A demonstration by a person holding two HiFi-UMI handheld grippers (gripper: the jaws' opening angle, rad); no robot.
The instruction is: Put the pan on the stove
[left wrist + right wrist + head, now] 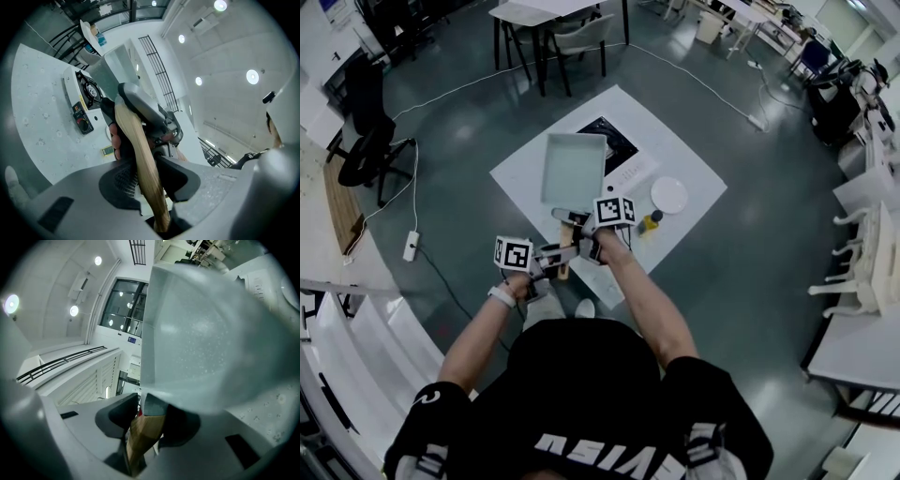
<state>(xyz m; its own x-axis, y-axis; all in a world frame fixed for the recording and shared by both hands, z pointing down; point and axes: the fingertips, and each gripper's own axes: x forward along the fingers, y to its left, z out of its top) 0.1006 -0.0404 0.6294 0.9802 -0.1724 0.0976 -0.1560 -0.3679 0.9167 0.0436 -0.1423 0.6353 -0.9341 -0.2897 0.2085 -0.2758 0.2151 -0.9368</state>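
Head view | pan [573, 167] | left hand-held gripper [555, 255], right hand-held gripper [580, 228] on handle [140, 168]

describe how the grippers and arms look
The left gripper and right gripper are light grey shells with dark jaws; each carries a white cube with black square markers. The person wears a black short-sleeved shirt with white lettering, and a white wristband on the left wrist.
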